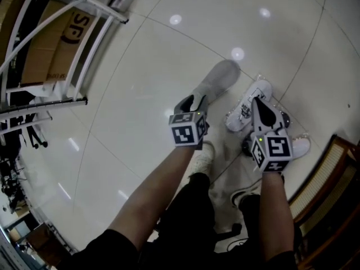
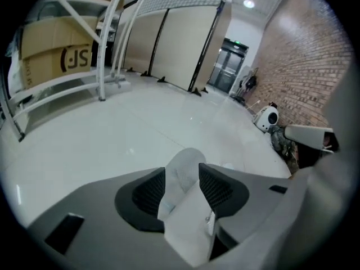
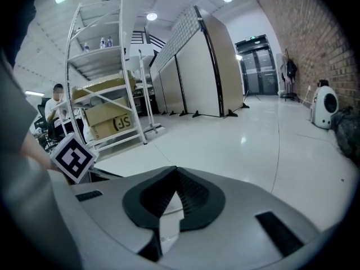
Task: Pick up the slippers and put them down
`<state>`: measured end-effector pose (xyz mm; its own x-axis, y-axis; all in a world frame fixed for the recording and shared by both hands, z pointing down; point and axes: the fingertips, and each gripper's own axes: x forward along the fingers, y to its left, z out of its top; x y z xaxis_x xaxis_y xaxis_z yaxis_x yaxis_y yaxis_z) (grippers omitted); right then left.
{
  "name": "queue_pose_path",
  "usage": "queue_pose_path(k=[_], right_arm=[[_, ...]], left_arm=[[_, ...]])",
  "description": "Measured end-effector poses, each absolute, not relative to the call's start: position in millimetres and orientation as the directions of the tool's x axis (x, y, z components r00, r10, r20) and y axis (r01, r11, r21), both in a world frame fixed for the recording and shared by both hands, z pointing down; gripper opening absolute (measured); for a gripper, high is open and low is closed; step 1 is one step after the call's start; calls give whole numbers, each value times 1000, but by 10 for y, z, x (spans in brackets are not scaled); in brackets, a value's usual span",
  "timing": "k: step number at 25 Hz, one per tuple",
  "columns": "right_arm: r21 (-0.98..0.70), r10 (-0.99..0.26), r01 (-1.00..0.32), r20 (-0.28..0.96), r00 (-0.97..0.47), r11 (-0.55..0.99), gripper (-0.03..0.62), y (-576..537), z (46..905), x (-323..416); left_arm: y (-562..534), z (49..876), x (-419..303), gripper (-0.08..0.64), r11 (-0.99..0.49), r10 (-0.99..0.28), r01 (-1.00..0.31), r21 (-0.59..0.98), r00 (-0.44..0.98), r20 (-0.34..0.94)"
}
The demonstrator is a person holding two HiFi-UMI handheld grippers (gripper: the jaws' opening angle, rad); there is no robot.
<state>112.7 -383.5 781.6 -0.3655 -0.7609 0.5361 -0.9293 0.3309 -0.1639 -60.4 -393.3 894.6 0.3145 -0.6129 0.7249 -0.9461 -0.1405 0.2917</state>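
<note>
In the head view my left gripper [image 1: 194, 103] is shut on the near end of a pale grey slipper [image 1: 219, 79], which reaches away from me over the floor. In the left gripper view the same slipper [image 2: 185, 218] fills the gap between the ribbed pads of the left gripper [image 2: 183, 170]. To its right, my right gripper [image 1: 257, 103] lies along the edge of a white slipper [image 1: 246, 108]. In the right gripper view the right gripper [image 3: 175, 176] has its tips together, with a thin white piece [image 3: 169, 221] pinched between the pads.
A white metal rack [image 1: 62, 32] with a cardboard box [image 1: 53, 49] stands at the far left. A wooden slatted seat [image 1: 329, 176] is at the right edge, with a white shoe [image 1: 301, 145] beside it. The person's own feet [image 1: 202, 156] are just below the grippers. A brick wall [image 2: 315, 55] runs along the right.
</note>
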Motion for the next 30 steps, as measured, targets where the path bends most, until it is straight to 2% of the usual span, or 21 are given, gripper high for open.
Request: queue_pose_path(k=[6, 11, 16, 23, 30], right_arm=[[-125, -835, -941, 435, -336, 314, 9, -3768, 6931, 1335], [-41, -905, -960, 326, -275, 276, 9, -3773, 5984, 1628], [10, -939, -959, 205, -277, 285, 9, -3658, 5069, 1567], [76, -970, -968, 51, -238, 241, 9, -3273, 3734, 1549], [135, -980, -976, -80, -184, 172, 9, -2733, 2856, 1605]], left_arm=[[-4219, 7736, -503, 196, -235, -728, -916, 324, 387, 567], [-4377, 6477, -389, 196, -361, -812, -908, 210, 417, 409], [-4234, 5314, -330, 196, -437, -854, -891, 127, 455, 252], [-3782, 4035, -366, 196, -466, -880, -882, 74, 471, 65], [-3329, 3140, -601, 196, -457, -889, -889, 16, 456, -42]])
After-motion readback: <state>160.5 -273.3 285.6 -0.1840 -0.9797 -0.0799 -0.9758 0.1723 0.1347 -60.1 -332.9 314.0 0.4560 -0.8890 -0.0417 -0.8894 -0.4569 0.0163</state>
